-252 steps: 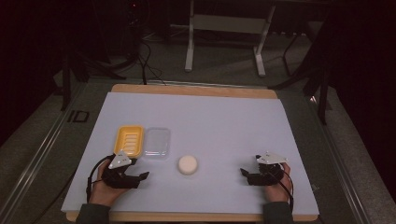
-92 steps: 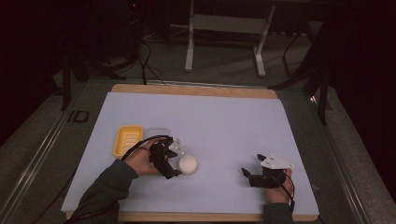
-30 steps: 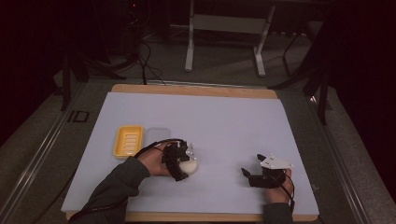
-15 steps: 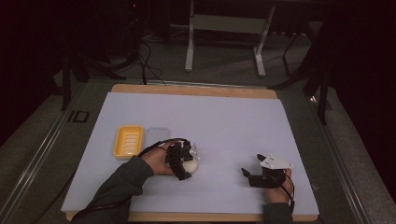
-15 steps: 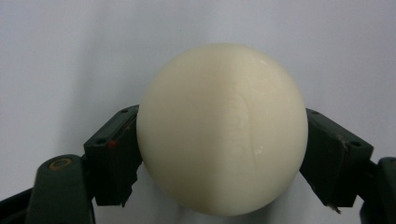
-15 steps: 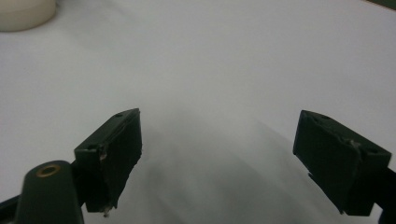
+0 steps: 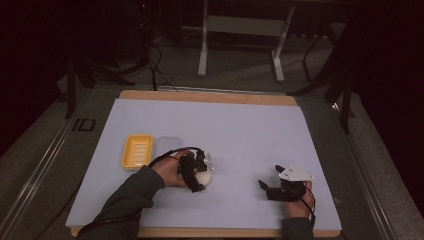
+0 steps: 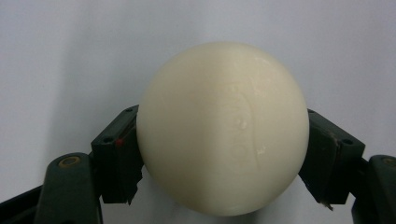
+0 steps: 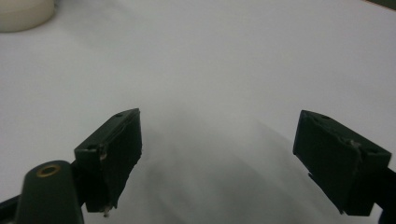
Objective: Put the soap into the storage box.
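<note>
Yellow soap dish (image 7: 138, 151) and clear lid (image 7: 169, 145) at table's left, just left of my work.

My left gripper (image 7: 196, 172) at round cream soap bar (image 8: 223, 128), mid-table on white sheet (image 7: 240, 130). Jaws have just been closing; pads now pressing bar at widest sides. Judge bar rigid, light, smooth, likely slippery; curved flanks could squirt out. Best hold across equator.

Left forearm reaching forward from lower left, gripper angled down.

My right gripper (image 7: 272, 189) resting on sheet, well apart, jaws wide, nothing between.

Dim room, grey floor (image 7: 240, 75), white-legged stand (image 7: 240, 30) behind
</note>
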Available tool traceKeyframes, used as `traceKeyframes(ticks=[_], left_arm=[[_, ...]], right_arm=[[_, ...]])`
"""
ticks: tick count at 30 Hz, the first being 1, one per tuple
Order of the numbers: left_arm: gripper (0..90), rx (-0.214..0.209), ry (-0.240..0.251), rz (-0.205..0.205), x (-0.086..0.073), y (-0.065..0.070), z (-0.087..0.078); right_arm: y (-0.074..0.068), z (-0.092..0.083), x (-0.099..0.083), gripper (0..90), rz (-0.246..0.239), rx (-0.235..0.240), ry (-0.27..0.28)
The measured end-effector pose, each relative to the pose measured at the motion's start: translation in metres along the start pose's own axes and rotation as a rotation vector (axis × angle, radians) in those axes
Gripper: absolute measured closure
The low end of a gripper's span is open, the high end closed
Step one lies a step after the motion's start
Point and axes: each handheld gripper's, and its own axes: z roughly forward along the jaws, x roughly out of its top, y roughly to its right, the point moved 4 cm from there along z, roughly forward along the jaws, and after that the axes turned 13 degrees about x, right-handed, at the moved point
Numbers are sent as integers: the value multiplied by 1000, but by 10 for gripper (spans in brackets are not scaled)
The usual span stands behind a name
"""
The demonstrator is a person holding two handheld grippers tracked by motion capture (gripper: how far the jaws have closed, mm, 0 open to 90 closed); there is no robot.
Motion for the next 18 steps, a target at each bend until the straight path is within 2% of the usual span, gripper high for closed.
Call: traceKeyframes(ticks=[5,6,18], left_arm=[[254,-20,5,-4,-2,0,-1],[254,-24,9,-15,-2,0,-1],[255,-9,6,-17,-7,-2,-3]], right_arm=[[0,0,0,152,0,0,0],[0,0,0,152,0,0,1],[0,0,0,153,-1,0,0]])
